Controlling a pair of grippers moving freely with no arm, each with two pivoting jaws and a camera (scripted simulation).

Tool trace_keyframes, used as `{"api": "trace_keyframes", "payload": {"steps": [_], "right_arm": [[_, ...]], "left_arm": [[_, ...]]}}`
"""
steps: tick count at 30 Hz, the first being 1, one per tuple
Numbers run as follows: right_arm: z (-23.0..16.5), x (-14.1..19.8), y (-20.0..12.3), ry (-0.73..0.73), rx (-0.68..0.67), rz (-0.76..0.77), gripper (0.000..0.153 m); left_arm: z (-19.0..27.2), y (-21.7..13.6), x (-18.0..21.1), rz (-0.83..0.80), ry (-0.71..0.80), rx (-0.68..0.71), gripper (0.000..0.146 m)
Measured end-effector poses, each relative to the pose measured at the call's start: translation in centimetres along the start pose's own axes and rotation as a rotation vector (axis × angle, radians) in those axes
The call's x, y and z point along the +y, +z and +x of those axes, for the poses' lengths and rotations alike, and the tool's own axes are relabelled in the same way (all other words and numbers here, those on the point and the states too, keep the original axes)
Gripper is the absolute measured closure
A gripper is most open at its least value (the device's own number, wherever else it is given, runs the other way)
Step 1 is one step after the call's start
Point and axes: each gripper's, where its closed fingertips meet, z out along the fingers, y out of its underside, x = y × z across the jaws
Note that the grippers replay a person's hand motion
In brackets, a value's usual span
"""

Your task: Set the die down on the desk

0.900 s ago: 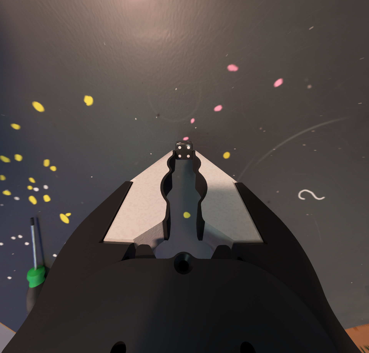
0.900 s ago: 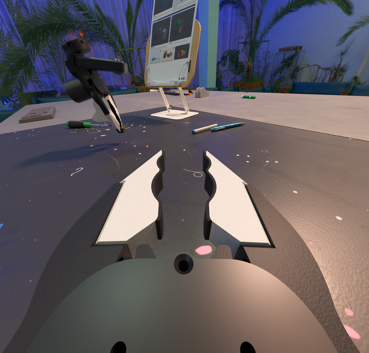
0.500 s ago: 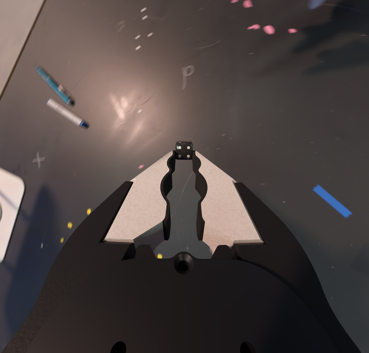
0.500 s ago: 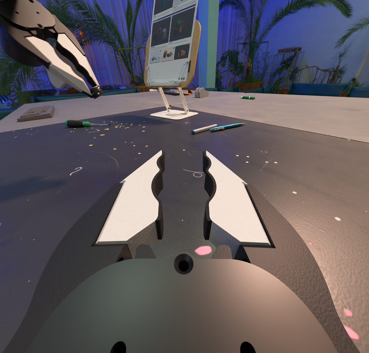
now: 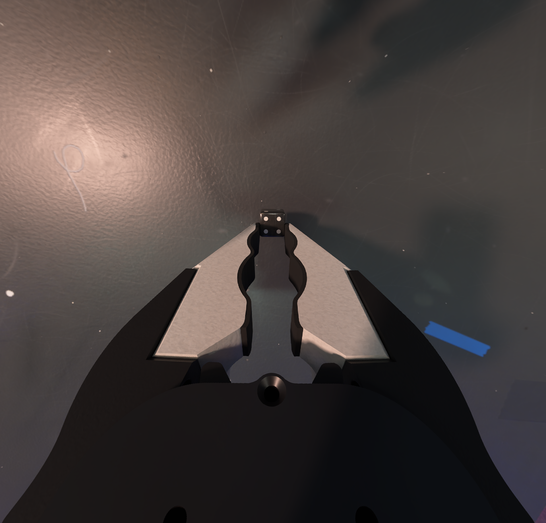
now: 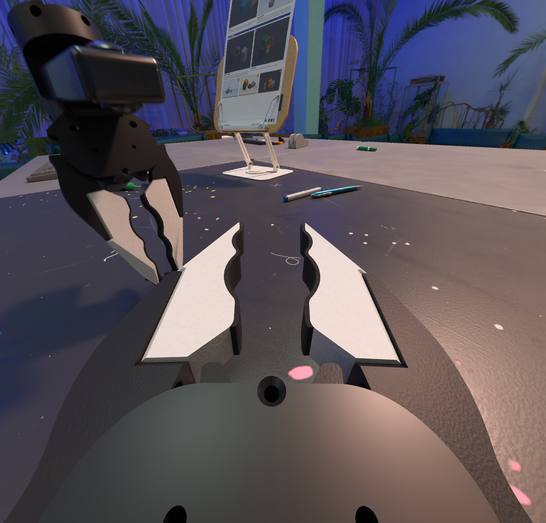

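1. The desk (image 5: pixel 147 95) is the largest thing here: a dark, faintly textured mat with pink, yellow and white flecks, chalk squiggles and a strip of blue tape (image 5: pixel 456 342) at the right. In the right wrist view a document stand (image 6: pixel 255 65) sits at the far side, with two pens (image 6: pixel 320 192) lying to its right.

2. The left gripper (image 5: pixel 272 226) points steeply down at the mat, its two fingers pinched on the die, one on each opposite side face.

3. The right gripper (image 6: pixel 271 228) rests low and level over the mat, jaws parted, nothing between them.

4. The die (image 5: pixel 272 224) is small, black and white-pipped, its four face toward the camera, held at the very fingertips. It looks close to or touching the mat; I cannot tell which.

5. Handling, as a judgement: light, rigid and smooth, so unlikely to break but quick to slip or tumble. The flat opposite faces are the right hold; a small, gentle opening near the surface should do.

6. Against half a second ago: the left gripper has dropped from high at the far left to just left of the right gripper, and the mat fills its view much closer. Its hold on the die is unchanged.
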Motion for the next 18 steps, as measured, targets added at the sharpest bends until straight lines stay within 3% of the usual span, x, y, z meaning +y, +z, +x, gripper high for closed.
{"api": "trace_keyframes", "payload": {"steps": [18], "right_arm": [[0.0, 0.0, 0.1, -0.001, 0.0, -0.002, 0.115]], "left_arm": [[-0.1, 2.2, 0.6, -0.085, 0.013, 0.004, 0.13]]}}
